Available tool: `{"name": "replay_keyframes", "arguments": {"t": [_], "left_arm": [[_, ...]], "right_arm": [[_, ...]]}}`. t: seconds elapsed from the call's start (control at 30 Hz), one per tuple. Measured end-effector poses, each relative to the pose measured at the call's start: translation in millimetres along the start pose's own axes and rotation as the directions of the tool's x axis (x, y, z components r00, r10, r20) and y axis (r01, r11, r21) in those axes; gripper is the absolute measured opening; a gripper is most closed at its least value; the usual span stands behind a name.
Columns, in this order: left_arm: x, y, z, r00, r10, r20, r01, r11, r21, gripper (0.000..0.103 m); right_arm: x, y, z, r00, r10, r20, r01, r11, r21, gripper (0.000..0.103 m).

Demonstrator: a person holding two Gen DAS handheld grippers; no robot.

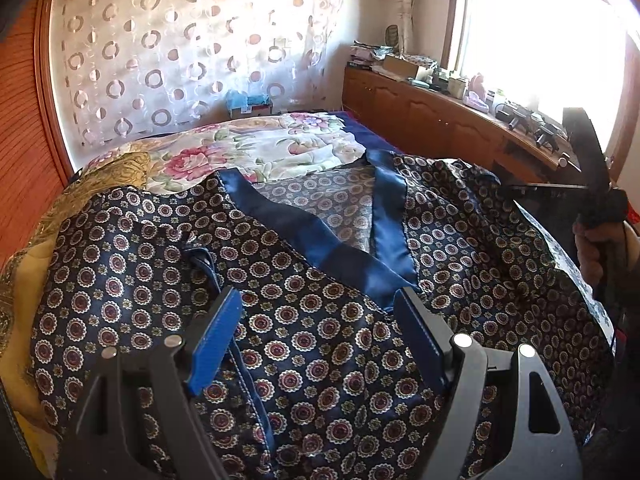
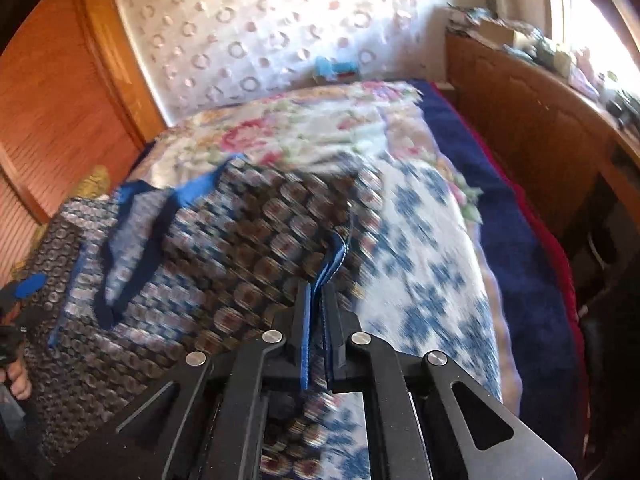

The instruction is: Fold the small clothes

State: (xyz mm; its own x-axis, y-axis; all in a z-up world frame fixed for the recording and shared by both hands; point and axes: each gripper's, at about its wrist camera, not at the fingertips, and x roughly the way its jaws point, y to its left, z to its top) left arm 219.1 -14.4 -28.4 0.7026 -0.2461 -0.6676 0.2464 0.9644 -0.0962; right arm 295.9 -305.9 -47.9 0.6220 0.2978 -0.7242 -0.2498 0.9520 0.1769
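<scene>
Right gripper (image 2: 316,300) is seen clamped on a blue-trimmed edge of the patterned garment (image 1: 320,280), a grip visible only in the right wrist view. Left gripper (image 1: 320,312) is held wide above the garment, spread on the bed (image 2: 520,220).

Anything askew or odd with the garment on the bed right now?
Nothing damaged. The patterned garment lies rumpled, its blue-trimmed neckline skewed off-centre. The right tool pinches its right edge, while the left tool hangs open above the cloth. The right view is motion-blurred.
</scene>
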Motion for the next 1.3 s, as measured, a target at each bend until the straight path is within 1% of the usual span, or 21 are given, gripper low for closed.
{"name": "replay_keyframes", "arguments": {"t": [0.13,0.23,0.3,0.4,0.47,0.5,0.53,0.6,0.7,0.8,0.93,1.03,1.1,1.17,1.3], "left_arm": [[1.1,7.4,1.9,1.000,0.000,0.005,0.000,1.000,-0.019,0.079],[0.2,12.5,2.8,1.000,0.018,0.012,-0.017,0.999,-0.028,0.079],[-0.2,14.6,3.3,0.999,0.031,0.019,-0.031,0.999,-0.027,0.079],[0.2,17.9,3.8,0.999,0.050,0.022,-0.049,0.998,-0.028,0.079],[1.9,20.9,5.9,0.997,0.072,0.019,-0.071,0.997,-0.024,0.079],[2.3,21.7,6.5,0.997,0.076,0.016,-0.075,0.997,-0.021,0.079],[2.5,23.3,8.2,0.997,0.075,0.015,-0.075,0.997,-0.020,0.079],[0.2,27.3,11.5,0.998,0.062,0.021,-0.062,0.998,-0.026,0.079],[-6.4,34.1,14.9,0.998,0.044,0.044,-0.042,0.998,-0.050,0.079],[-9.1,39.0,18.7,0.998,0.038,0.055,-0.034,0.998,-0.058,0.079],[-11.4,46.5,23.9,0.995,0.084,0.056,-0.083,0.996,-0.035,0.079],[-15.3,61.0,29.8,0.993,0.107,0.059,-0.104,0.994,-0.043,0.079],[-16.6,73.0,33.5,0.992,0.118,0.046,-0.116,0.992,-0.052,0.079],[-17.8,84.4,35.8,0.990,0.132,0.039,-0.130,0.990,-0.060,0.079],[-18.1,103.7,38.3,0.981,0.192,0.022,-0.190,0.980,-0.062,0.079]], "right_arm": [[1.7,23.3,14.0,0.999,0.053,0.008,-0.053,0.997,-0.061,0.002],[10.4,41.3,22.0,0.996,0.093,-0.001,-0.093,0.991,-0.095,0.002],[15.7,52.7,26.6,0.990,0.139,-0.013,-0.139,0.985,-0.103,0.002],[23.3,75.7,31.2,0.980,0.192,-0.044,-0.197,0.968,-0.154,0.002],[26.2,85.4,32.9,0.986,0.162,-0.044,-0.168,0.968,-0.189,0.006],[26.3,88.5,33.9,0.988,0.149,-0.040,-0.154,0.966,-0.206,0.017],[25.9,89.6,34.5,0.989,0.143,-0.034,-0.147,0.966,-0.213,0.038],[22.2,87.4,34.5,0.991,0.131,-0.012,-0.130,0.968,-0.214,0.059],[13.8,74.6,33.8,0.989,0.147,0.007,-0.143,0.971,-0.189,0.060],[7.3,62.5,31.8,0.993,0.121,0.017,-0.116,0.977,-0.179,0.060],[10.8,44.7,24.4,1.000,0.003,0.014,0.000,0.982,-0.191,0.061],[21.0,29.9,18.4,0.997,-0.076,-0.002,0.075,0.981,-0.180,0.069],[27.4,21.3,15.1,0.993,-0.114,-0.009,0.111,0.979,-0.173,0.069],[33.4,12.6,13.2,0.991,-0.136,-0.018,0.131,0.979,-0.158,0.069],[46.7,-0.7,10.2,0.986,-0.162,-0.044,0.155,0.980,-0.123,0.069]]}}
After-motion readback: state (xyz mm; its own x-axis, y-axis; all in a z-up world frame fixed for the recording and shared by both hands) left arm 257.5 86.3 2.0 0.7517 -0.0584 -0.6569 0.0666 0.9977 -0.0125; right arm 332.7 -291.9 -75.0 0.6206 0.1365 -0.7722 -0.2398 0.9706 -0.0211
